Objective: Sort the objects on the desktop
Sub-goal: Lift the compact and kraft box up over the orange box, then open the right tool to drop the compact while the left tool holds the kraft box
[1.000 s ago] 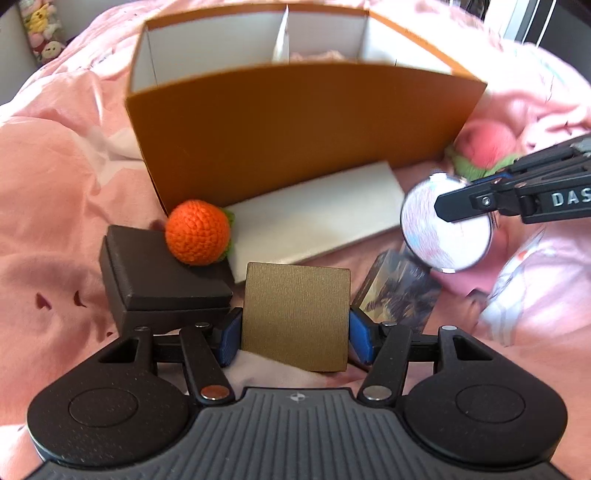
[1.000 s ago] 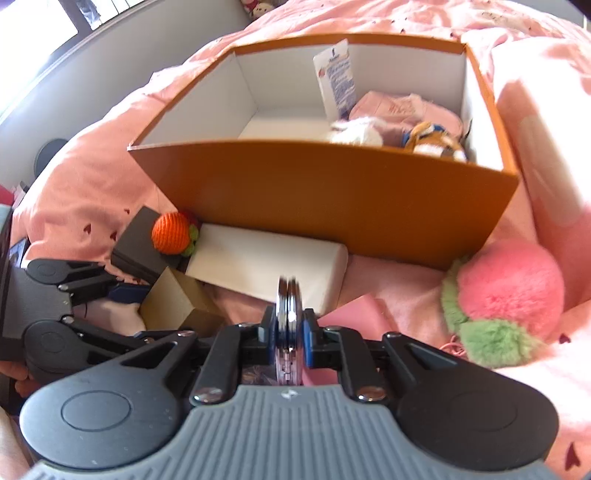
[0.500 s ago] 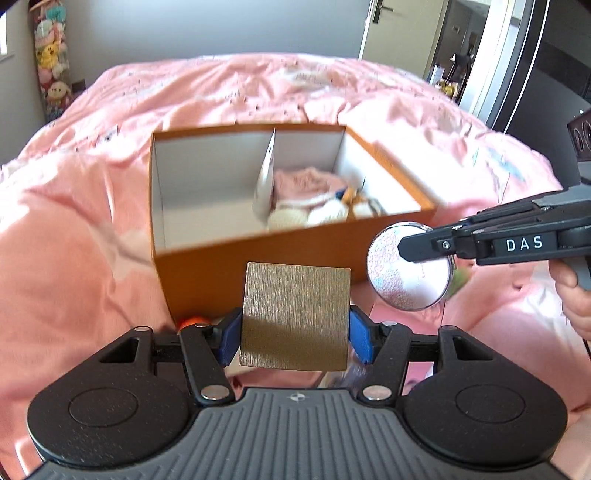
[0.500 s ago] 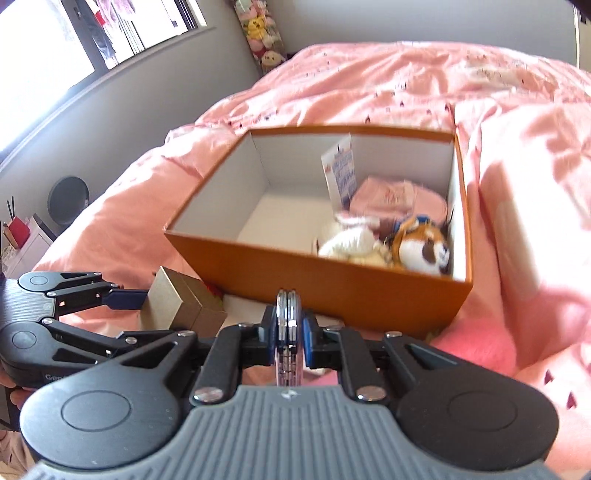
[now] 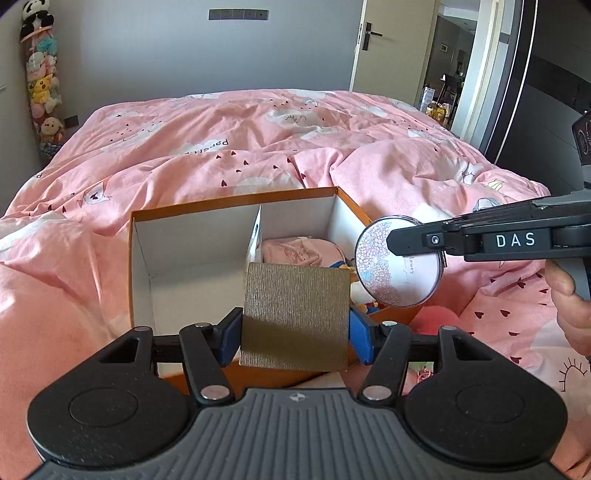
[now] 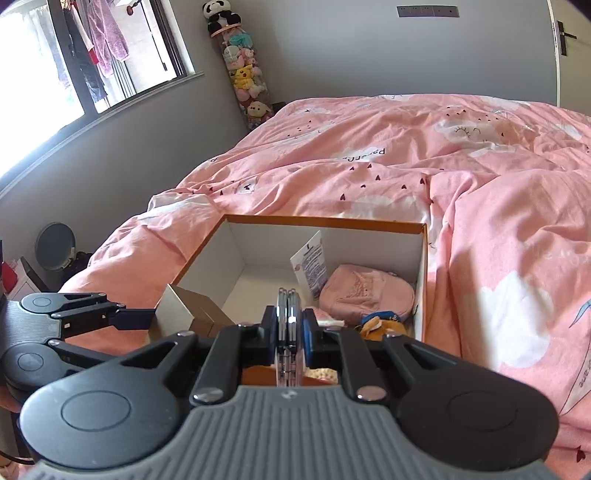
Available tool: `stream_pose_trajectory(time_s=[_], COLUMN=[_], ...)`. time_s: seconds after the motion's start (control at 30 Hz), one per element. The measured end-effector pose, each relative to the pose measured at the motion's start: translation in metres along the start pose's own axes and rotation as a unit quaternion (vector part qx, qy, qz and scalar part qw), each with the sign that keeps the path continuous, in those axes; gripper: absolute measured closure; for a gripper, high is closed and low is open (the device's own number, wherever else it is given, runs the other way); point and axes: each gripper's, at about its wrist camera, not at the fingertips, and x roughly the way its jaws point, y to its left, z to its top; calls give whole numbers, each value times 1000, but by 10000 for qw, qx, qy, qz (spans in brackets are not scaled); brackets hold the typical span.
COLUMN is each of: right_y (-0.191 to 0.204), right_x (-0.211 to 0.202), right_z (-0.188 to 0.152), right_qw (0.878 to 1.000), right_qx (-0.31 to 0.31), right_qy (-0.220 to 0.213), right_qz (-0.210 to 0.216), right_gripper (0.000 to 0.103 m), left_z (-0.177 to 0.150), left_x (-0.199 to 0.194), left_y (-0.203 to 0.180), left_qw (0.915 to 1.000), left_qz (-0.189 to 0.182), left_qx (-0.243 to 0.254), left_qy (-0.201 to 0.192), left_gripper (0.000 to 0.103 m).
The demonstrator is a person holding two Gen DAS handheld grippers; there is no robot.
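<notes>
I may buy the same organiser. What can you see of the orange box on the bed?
The orange box is open-topped cardboard, orange outside, white inside, resting on the pink duvet. An upright white divider splits it in two: the left compartment looks bare, the right holds a pink pouch and small plush toys. Neither pair of tongs touches it.

A home bedroom: a bed (image 5: 258,147) under a pink printed duvet fills the room, a tall column of plush toys (image 6: 242,74) stands in the corner, and laundry (image 6: 107,33) hangs outside the window (image 6: 74,59).
</notes>
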Motion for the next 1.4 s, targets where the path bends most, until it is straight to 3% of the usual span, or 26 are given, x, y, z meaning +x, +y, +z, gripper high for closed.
stream_pose_trajectory(time_s=[0.3,0.63,1.1,1.4], right_y=[-24,-53,-80,-80], right_x=[38,89,165,169], right_z=[20,41,52,50], right_qw=[9993,9970,9886,9926], right_qx=[141,537,1305,651], right_qy=[85,313,752,837], right_qz=[-337,-470,-81,-598], right_gripper=[88,88,88,84], left_z=[18,22,30,45], left_x=[29,52,74,67], left_y=[1,32,51,42], left_qw=[9998,9990,9982,9992], left_qz=[101,262,177,32], left_qx=[117,-106,-201,131], left_qy=[100,357,533,364], left_gripper=[34,34,34,34])
